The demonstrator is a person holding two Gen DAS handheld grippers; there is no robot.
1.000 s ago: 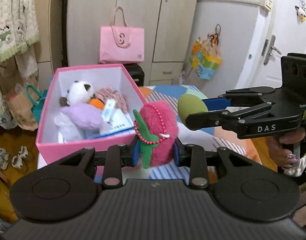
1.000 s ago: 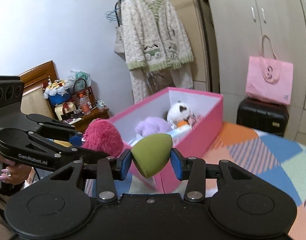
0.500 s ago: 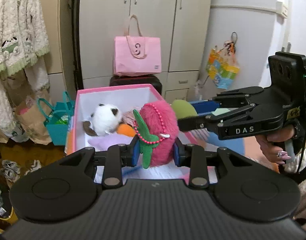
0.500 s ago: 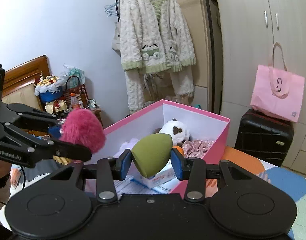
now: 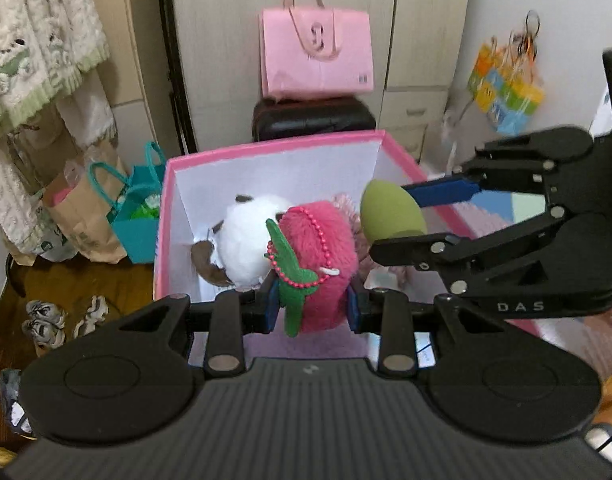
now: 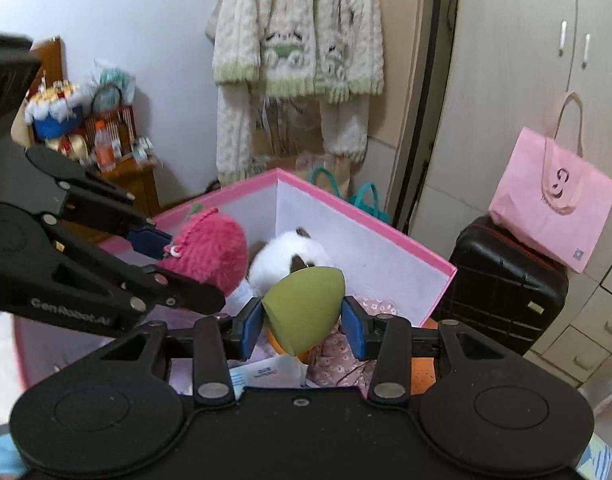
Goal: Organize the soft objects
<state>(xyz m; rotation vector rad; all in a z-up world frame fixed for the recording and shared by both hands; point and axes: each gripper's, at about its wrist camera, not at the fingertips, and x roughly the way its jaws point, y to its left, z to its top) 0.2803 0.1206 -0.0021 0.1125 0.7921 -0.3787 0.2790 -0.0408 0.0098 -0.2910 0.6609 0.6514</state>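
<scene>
My left gripper (image 5: 310, 307) is shut on a fluffy pink strawberry plush (image 5: 319, 264) with a green leaf and a pink bead chain, held over the open pink box (image 5: 274, 145). My right gripper (image 6: 302, 326) is shut on an olive-green egg-shaped sponge (image 6: 304, 312), also above the box (image 6: 361, 220). The sponge shows in the left wrist view (image 5: 389, 212), just right of the plush. The plush shows in the right wrist view (image 6: 210, 248), left of the sponge. Inside the box lie a white-and-brown plush (image 5: 246, 244), a floral pink cloth (image 6: 345, 360) and paper packets (image 6: 266, 372).
A pink tote bag (image 5: 317, 56) sits on a black suitcase (image 5: 311, 118) behind the box, before cupboard doors. Teal and brown paper bags (image 5: 106, 216) stand to the box's left. A knitted cardigan (image 6: 298, 40) hangs on the wall. Shoes (image 5: 46, 320) lie on the wooden floor.
Both grippers have moved forward over the box with their loads; the box's inside now lies directly beneath them. The plush and the sponge have come closer together.
</scene>
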